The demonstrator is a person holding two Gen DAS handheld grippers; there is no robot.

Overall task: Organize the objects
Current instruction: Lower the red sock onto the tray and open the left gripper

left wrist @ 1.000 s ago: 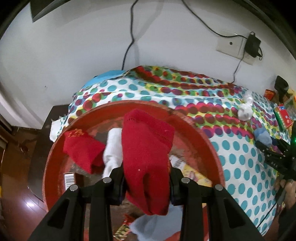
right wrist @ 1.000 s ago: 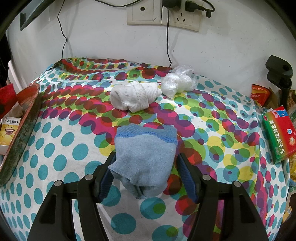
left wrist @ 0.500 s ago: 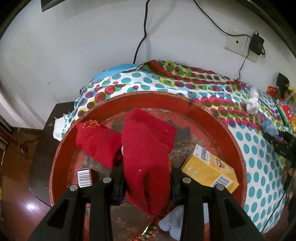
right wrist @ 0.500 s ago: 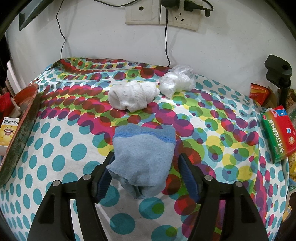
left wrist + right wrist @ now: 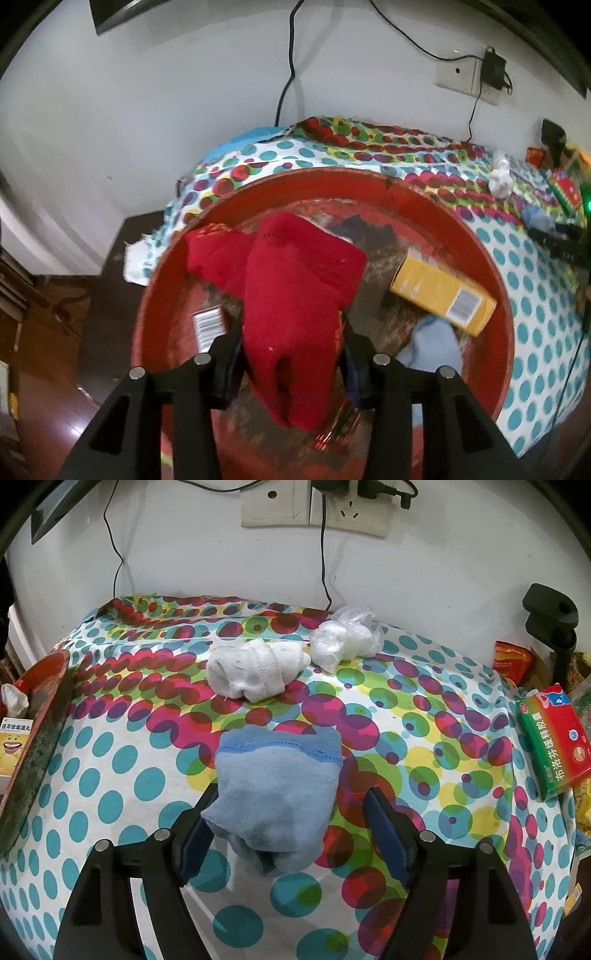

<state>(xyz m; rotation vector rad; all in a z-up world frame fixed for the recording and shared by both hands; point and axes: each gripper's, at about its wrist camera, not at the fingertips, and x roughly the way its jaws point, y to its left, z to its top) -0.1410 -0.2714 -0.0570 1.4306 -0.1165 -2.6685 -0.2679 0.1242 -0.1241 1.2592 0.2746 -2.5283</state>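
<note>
We see the left gripper (image 5: 291, 354), its jaws just opening, with a red sock (image 5: 295, 295) between them over a round red tray (image 5: 495, 295); whether the pads still press it we cannot tell. The tray holds a second red sock (image 5: 214, 254), a yellow box (image 5: 439, 295) and a light blue cloth (image 5: 432, 347). The right gripper (image 5: 291, 823) has likewise just been opening; its right pad stands clear of the blue sock (image 5: 277, 786), which lies mid-table on the spotted tablecloth (image 5: 110, 782). Toward the far edge rest a white sock roll (image 5: 255, 672) and a plastic bag (image 5: 343, 642); a medicine box (image 5: 550, 738) overhangs the right edge. Behind rises a white wall (image 5: 443, 572) with sockets (image 5: 314, 506).
</note>
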